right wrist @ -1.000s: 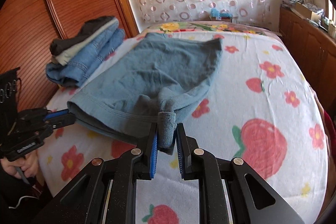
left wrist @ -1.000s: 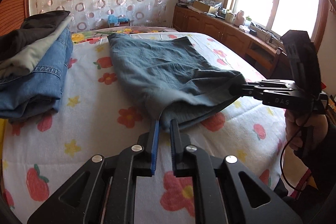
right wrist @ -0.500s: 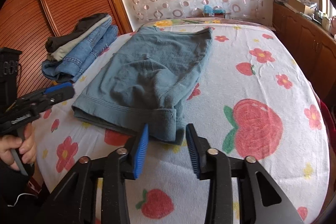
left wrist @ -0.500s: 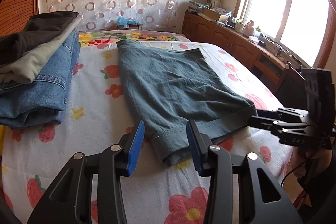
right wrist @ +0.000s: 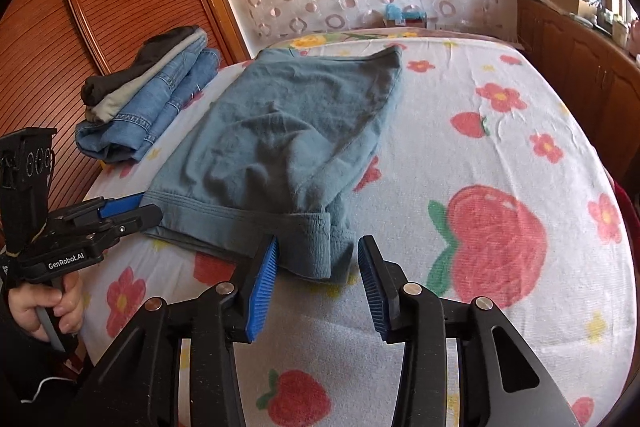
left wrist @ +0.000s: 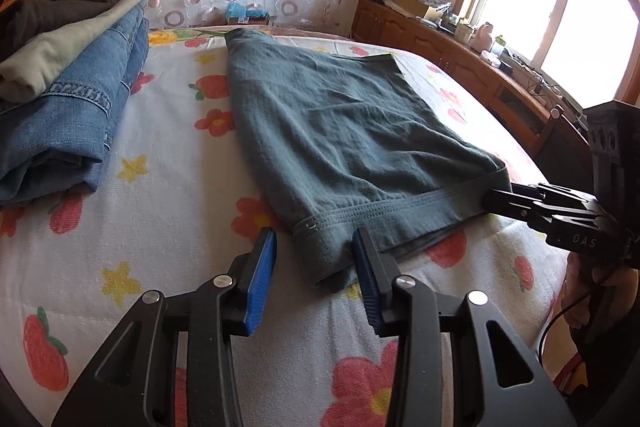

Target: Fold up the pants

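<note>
Grey-blue pants (left wrist: 340, 135) lie folded flat on the flowered bed sheet (left wrist: 168, 195), their hemmed edge toward me. They also show in the right wrist view (right wrist: 280, 139). My left gripper (left wrist: 314, 267) is open, its jaws on either side of the near left corner of the hem. My right gripper (right wrist: 316, 271) is open around the near right corner. In the left wrist view the right gripper (left wrist: 504, 197) sits at the hem's right end. In the right wrist view the left gripper (right wrist: 136, 211) sits at the hem's left end.
A stack of folded clothes (left wrist: 64, 87), blue jeans under beige and dark pieces, lies on the bed's left side and shows in the right wrist view (right wrist: 152, 95). A wooden wardrobe (right wrist: 100, 7) stands left. Low wooden cabinets (left wrist: 460, 59) run under the window.
Both grippers were shut on the hem corners and held them slightly raised. They have opened and let go, and the pants now lie flat on the bed.
</note>
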`<state>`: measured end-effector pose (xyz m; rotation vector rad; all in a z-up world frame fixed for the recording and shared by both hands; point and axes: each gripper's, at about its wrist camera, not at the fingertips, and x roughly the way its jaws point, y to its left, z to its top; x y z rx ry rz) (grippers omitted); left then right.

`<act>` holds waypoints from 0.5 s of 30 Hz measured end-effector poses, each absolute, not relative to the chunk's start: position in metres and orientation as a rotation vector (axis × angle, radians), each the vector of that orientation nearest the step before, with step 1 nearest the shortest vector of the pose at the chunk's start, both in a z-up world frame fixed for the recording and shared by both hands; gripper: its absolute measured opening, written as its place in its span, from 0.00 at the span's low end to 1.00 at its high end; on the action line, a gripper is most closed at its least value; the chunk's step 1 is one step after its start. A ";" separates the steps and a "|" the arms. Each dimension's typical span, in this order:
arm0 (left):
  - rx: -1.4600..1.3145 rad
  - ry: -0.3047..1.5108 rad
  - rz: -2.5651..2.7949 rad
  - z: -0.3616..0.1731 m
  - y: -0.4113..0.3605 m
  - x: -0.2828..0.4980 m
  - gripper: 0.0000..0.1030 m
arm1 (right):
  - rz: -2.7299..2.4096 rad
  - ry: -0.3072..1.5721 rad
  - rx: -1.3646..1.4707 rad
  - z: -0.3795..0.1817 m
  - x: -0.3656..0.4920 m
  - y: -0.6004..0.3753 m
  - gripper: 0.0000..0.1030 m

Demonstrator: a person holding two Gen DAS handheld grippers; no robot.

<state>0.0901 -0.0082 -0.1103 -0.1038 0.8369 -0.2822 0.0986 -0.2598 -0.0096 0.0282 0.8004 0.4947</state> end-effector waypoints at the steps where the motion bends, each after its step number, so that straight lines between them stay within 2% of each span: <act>1: -0.099 0.837 -0.285 -0.111 -0.009 0.090 0.35 | 0.495 0.799 0.025 -0.009 0.099 -0.259 0.41; 7: -0.096 0.830 -0.294 -0.111 -0.012 0.086 0.27 | 0.504 0.787 0.019 -0.005 0.100 -0.258 0.41; 11: -0.091 0.821 -0.305 -0.110 -0.013 0.086 0.15 | 0.506 0.794 0.010 -0.007 0.102 -0.256 0.41; 15: -0.094 0.793 -0.325 -0.102 -0.012 0.083 0.12 | 0.517 0.813 0.015 -0.011 0.105 -0.255 0.29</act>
